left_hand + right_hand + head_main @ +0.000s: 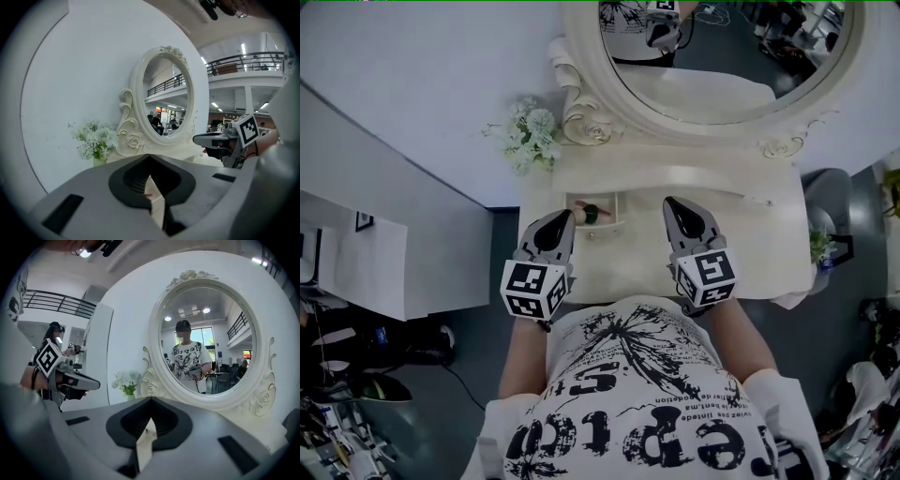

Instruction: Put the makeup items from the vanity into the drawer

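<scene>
One bunch of white artificial flowers (525,136) stands at the eleven o'clock corner of the cream carved vanity (750,244). The grey left gripper (562,223), jaws pressed together and empty, hovers with the small open cream drawer (621,208) at its one o'clock; red and dark-green makeup items (589,211) lie inside. The grey right gripper (673,208), at the drawer's three o'clock, is likewise closed on nothing.

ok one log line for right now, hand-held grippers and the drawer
left hand-held gripper: shut, empty | right hand-held gripper: shut, empty | drawer: open, small items inside | both over vanity front
</scene>
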A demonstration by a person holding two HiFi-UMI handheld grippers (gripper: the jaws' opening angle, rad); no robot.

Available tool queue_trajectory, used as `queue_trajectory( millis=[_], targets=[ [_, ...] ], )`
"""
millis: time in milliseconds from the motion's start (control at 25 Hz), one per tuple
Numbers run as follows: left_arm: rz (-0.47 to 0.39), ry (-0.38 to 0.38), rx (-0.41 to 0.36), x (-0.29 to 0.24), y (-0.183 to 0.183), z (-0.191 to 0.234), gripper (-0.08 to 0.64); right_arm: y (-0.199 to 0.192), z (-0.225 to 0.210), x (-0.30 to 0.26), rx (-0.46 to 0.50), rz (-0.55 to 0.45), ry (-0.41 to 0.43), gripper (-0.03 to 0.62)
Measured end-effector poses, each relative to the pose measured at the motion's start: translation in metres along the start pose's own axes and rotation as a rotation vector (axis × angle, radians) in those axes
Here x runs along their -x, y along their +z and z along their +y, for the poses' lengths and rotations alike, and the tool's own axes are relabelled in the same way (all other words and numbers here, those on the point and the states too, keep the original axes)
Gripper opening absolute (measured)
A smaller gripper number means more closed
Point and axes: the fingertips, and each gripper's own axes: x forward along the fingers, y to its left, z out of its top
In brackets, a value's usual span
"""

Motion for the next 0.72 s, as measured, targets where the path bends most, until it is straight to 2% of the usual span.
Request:
queue_trajectory(
  millis=[280,720],
  targets=[
    [0.0,0.026,0.011,0.0031,-0.0007,0.0041,0.005,0.0038,-0.0016,-0.0004,0.006,-0.028,-0.01,0.017],
    [0.003,0.032,0.015,0.0023,-0.0048,0.0006,0.005,-0.0018,-0.0024,0.0002,-0.014,-0.018,0.003,0.017]
  ],
)
